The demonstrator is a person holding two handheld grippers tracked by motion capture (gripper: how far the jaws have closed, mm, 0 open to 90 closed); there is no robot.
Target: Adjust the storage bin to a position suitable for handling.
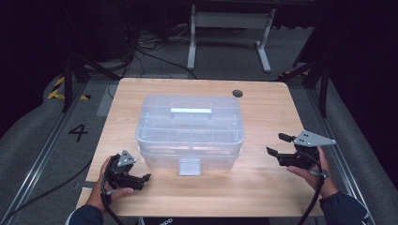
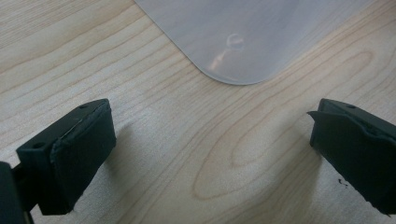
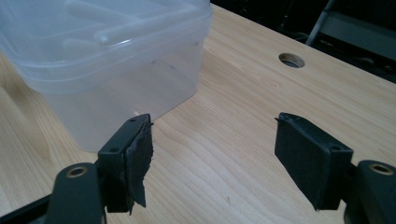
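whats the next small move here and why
Probably bring the left claw toward the front latch of the clear lidded box. Both claws are open, hold nothing and flank the box; the lid looks closed, and the left one sits nearer the latch than the right claw.

Left hand-held gripper (image 1: 141, 180) sits low at the near left, jaws spread wide, seemingly just above the surface. Right hand-held gripper (image 1: 278, 145) is held higher at the right, jaws parted and empty.
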